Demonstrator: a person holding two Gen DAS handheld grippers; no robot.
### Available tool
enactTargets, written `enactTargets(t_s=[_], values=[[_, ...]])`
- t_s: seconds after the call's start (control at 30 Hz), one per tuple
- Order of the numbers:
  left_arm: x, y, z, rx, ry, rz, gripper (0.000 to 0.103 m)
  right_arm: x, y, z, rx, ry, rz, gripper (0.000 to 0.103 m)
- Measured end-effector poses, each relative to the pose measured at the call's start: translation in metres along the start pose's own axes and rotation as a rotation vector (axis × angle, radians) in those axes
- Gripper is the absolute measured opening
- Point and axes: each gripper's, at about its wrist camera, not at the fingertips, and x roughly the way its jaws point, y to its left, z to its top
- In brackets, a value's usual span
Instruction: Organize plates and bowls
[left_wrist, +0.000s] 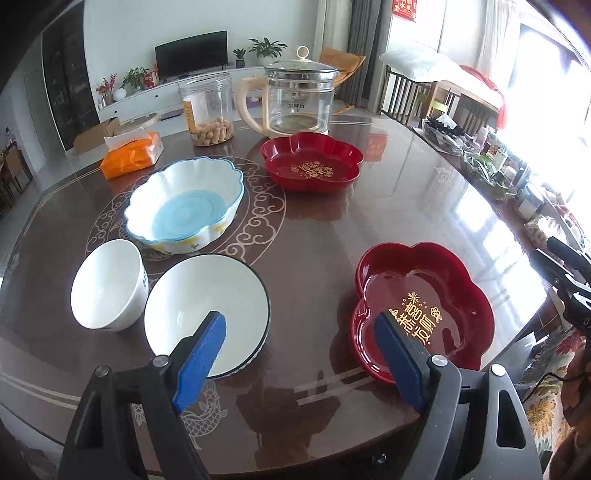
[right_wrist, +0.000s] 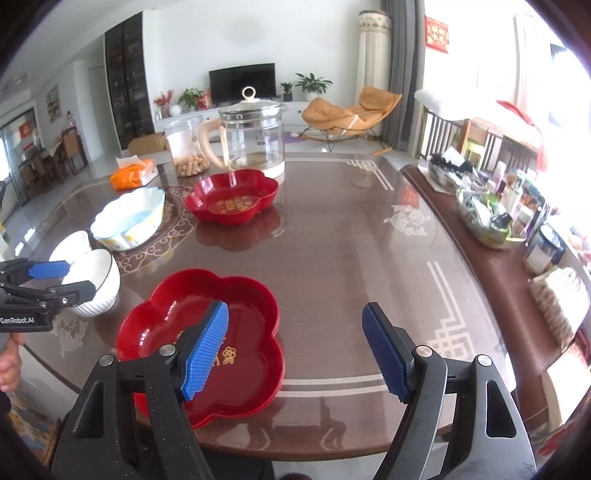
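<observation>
My left gripper (left_wrist: 301, 345) hangs over the brown table (left_wrist: 325, 236) with its blue pads spread wide and nothing between them; my right gripper (right_wrist: 295, 349) is likewise parted and empty. In the left wrist view the black-rimmed white bowl (left_wrist: 207, 314) sits at about 8 o'clock from centre, its near rim hidden behind my left pad, and the small white bowl (left_wrist: 109, 286) stands just beside it at 9 o'clock. The scalloped blue-and-white bowl (left_wrist: 184, 205) lies beyond them at 10 o'clock. The near red flower plate (left_wrist: 423, 312) rests at 4 o'clock, its near edge covered by my right-hand pad, so part of the gold lettering is lost. The far red flower plate (left_wrist: 312, 162) sits at 12 o'clock, in front of the glass kettle (left_wrist: 297, 96); the plastic jar (left_wrist: 208, 110) and the orange tissue pack (left_wrist: 131, 155) stand at 11 o'clock. In the right wrist view the near red plate appears to be a stack, since a second rim shows beneath it, though I cannot tell how many lie there. My left gripper enters at 9 o'clock in that view, cut off by the frame and covering part of the white bowls. The clutter on the side bench (right_wrist: 491, 210) at 3 o'clock is too washed out by window glare to make out.
</observation>
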Motion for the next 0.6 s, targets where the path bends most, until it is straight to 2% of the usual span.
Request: enactTargets(t_s=[0.07,0.2,0.33,0.5,0.6], values=[[-0.006,0.01,-0.004,-0.019,-0.005,0.01,0.082,-0.008,-0.007,0.002,-0.023,-0.02,-0.009,0.078],[-0.013,0.024,-0.014,-0.058,-0.006,0.017,0.082,-0.029,-0.028,0.006,-0.048,-0.051,-0.081,0.078],[-0.007,0.031,-0.021,-0.086,0.036,0.04,0.082,-0.055,-0.045,-0.002,-0.032,-0.101,-0.105,0.078],[-0.001,0.034,-0.026,-0.105,0.079,0.097,0.082,-0.062,-0.049,-0.014,-0.048,-0.117,-0.123,0.079],[-0.003,0.032,-0.026,-0.107,0.079,0.121,0.082,-0.059,-0.047,-0.018,-0.068,-0.125,-0.114,0.079]])
